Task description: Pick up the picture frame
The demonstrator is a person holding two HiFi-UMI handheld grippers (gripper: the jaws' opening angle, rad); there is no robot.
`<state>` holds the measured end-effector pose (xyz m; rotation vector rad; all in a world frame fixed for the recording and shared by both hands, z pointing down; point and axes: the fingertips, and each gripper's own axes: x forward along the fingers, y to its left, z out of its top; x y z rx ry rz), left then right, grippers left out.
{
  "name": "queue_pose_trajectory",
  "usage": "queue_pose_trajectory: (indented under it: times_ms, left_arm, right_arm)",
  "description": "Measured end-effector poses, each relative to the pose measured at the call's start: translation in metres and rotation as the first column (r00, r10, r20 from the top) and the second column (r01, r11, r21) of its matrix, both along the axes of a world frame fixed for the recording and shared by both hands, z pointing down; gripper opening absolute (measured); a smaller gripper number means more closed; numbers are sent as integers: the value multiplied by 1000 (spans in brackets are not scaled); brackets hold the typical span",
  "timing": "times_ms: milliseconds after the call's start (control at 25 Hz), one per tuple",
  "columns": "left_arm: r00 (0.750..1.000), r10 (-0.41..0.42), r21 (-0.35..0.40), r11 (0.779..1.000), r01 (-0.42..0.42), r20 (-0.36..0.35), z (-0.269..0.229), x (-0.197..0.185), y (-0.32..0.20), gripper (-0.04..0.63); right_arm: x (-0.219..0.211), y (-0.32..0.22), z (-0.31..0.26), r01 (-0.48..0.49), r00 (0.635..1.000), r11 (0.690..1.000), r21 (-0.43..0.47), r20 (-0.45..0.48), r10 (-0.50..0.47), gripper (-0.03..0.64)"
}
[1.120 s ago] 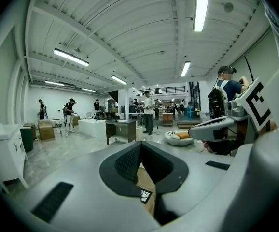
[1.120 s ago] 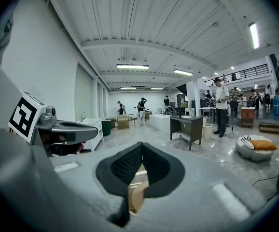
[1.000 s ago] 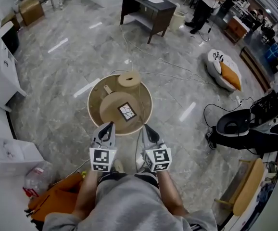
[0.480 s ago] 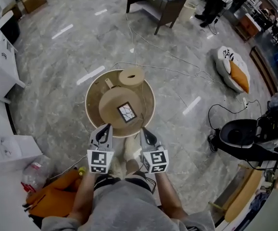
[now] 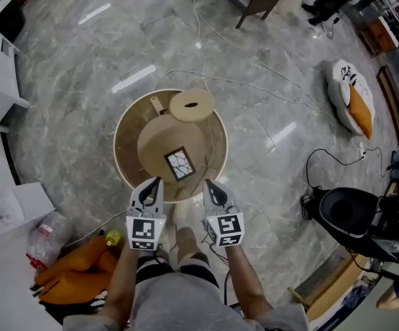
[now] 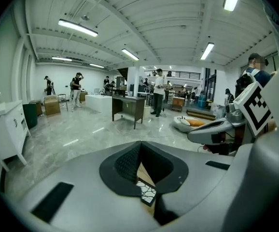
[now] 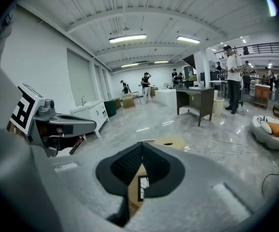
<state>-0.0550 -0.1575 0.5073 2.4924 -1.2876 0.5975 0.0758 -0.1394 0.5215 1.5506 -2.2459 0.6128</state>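
Observation:
The picture frame (image 5: 179, 164), small, square and black-edged with a white cracked-line print, lies flat on a round tan disc (image 5: 165, 140) inside a low round table (image 5: 127, 167). A tan roll with a hole (image 5: 192, 105) stands at the table's far side. My left gripper (image 5: 157, 181) and right gripper (image 5: 208, 182) hover side by side over the table's near rim, both shut and empty, just short of the frame. Below the closed tips the frame shows in the left gripper view (image 6: 146, 195) and in the right gripper view (image 7: 142, 188).
An orange bag (image 5: 68, 271), a plastic bottle (image 5: 44, 243) and a white box (image 5: 6, 205) lie at the lower left. A black chair (image 5: 355, 216) and a white and orange cushion (image 5: 355, 105) are at the right. Cables (image 5: 255, 81) run over the marble floor beyond the table.
Both grippers have sunk and moved forward together toward the table's near rim, staying shut. The frame lies where it was on the disc.

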Motion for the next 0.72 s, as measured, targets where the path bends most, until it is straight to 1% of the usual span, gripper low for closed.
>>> queue_pose_trajectory:
  times_ms: [160,360,480,600,680,720]
  left_arm:
    - [1000,-17,-47,999,17,6,47,5,-30,17]
    - [998,-66,-121,990,67,10,109,2,-50,17]
    - [996,-86,-157,984,87,15,149,-2,-56,17]
    - [994,-107,-192,975,107,15,188,-6,-59,17]
    - [991,-132,-218,967,131,12,212,-9,-61,17]
    - [991,-131,-223,966,131,17,224,-11,-61,17]
  right_arm:
    - [1,-32,47,41,999,998,-50,-7,-41,0]
    - [6,-55,115,72,997,990,-124,-22,-76,0]
    - [0,-66,151,99,994,983,-155,-25,-105,0]
    - [-11,-74,185,136,989,977,-165,-35,-144,0]
    - [-15,-77,208,151,987,972,-178,-32,-159,0]
    - [-16,-77,219,154,986,971,-186,-30,-162,0]
